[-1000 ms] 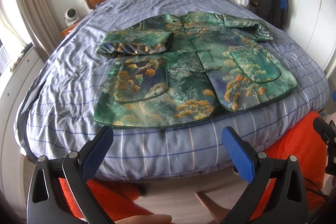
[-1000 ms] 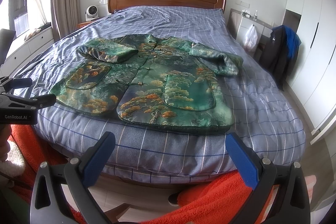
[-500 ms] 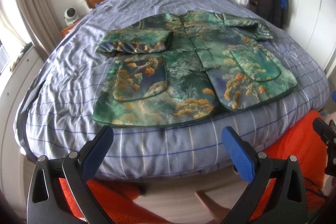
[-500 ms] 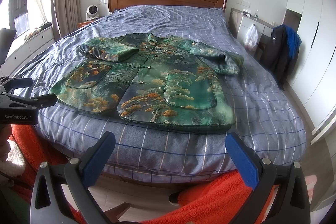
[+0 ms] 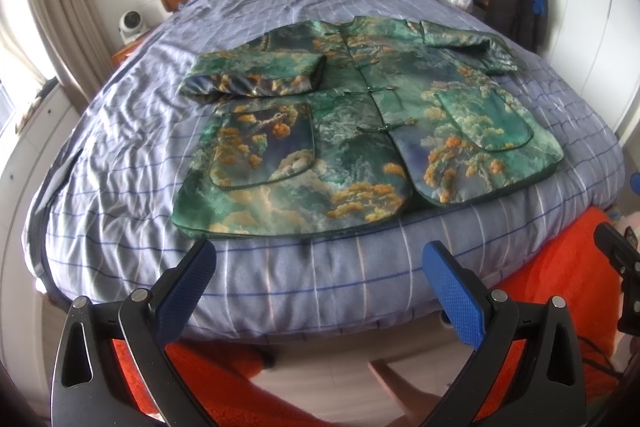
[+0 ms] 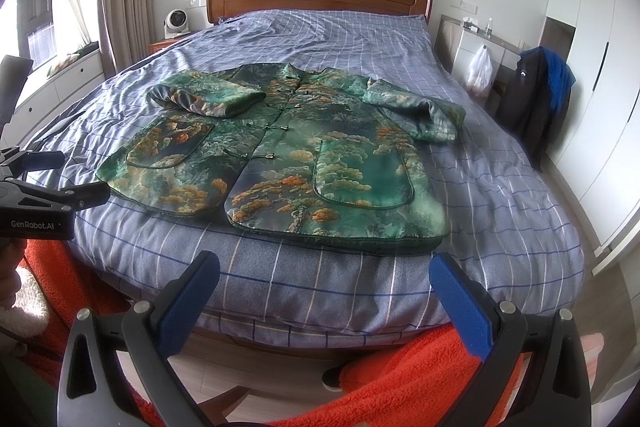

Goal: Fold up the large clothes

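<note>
Your jacket (image 5: pixel 360 143) lies front-up and buttoned on the bed (image 5: pixel 120 155), spread flat near the foot edge, which reads as a garment laid out ready for folding. The sleeve on your left (image 5: pixel 256 77) is already turned in across the chest, so one fold looks done; the sleeve on your right (image 6: pixel 416 109) sticks out to the side with its cuff bent back, and is probably the next thing to bring in.

Your left claw (image 5: pixel 318 277) is wide open and holds nothing. It hangs off the foot of the bed, short of the hem: the jacket is ahead of it and above its fingers, apart from them, its lower left corner nearest your left finger.

Your right claw (image 6: pixel 324 283) is likewise spread and empty. The hem sits just beyond its fingertips, not touching, and the loose sleeve lies well ahead and to the right. You'd have to reach over the pocket (image 6: pixel 362 173) to get it.
</note>
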Demonstrator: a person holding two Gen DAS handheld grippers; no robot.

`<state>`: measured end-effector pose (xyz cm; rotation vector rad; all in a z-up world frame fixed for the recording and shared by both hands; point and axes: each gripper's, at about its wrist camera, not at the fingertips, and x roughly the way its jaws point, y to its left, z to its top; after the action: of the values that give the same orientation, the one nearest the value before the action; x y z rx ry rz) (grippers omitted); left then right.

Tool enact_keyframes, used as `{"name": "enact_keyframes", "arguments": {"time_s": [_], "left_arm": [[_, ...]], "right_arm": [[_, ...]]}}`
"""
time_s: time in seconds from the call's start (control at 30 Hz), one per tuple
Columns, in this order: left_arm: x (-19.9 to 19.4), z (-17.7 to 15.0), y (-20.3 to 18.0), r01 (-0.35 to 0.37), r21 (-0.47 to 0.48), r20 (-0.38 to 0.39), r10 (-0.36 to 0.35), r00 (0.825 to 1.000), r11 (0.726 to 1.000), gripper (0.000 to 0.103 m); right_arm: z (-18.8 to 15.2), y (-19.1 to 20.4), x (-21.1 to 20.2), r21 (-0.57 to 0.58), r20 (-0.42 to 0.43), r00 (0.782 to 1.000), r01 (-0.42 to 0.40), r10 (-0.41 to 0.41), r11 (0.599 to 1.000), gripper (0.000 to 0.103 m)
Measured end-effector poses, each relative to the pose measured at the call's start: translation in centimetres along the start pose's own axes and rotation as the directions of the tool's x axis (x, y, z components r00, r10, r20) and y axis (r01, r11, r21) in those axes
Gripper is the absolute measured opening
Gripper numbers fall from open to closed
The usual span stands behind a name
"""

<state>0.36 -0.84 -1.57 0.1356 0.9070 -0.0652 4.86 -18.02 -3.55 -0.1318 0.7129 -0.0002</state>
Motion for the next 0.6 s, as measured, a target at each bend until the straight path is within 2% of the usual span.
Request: {"name": "enact_keyframes", "arguments": {"time_s": [0.27, 0.4, 0.5, 0.6], "left_arm": [[0.3, 0.1, 0.1, 0.011, -0.006, -0.014, -0.011, 1.0, 1.0, 0.103], [0.8, 0.5, 1.4, 0.03, -0.053, -0.03, -0.032, 0.999, 0.998, 0.103], [1.7, 1.6, 4.6, 0.046, -0.117, -0.018, -0.048, 0.999, 0.992, 0.103], [4.6, 3.5, 10.8, 0.043, -0.185, 0.013, -0.041, 0.999, 0.982, 0.103]], "right_arm": [[-0.1, 0.4, -0.2, 0.001, 0.005, 1.0, 0.0, 0.0, 1.0, 0.103], [-0.2, 1.0, 0.0, -0.006, 0.007, 1.0, -0.008, 0.008, 1.0, 0.103], [0.0, 1.1, 0.0, -0.019, 0.021, 1.0, -0.01, 0.01, 1.0, 0.103], [0.7, -0.8, 0.3, -0.016, 0.048, 0.999, -0.005, 0.006, 1.0, 0.103]]}}
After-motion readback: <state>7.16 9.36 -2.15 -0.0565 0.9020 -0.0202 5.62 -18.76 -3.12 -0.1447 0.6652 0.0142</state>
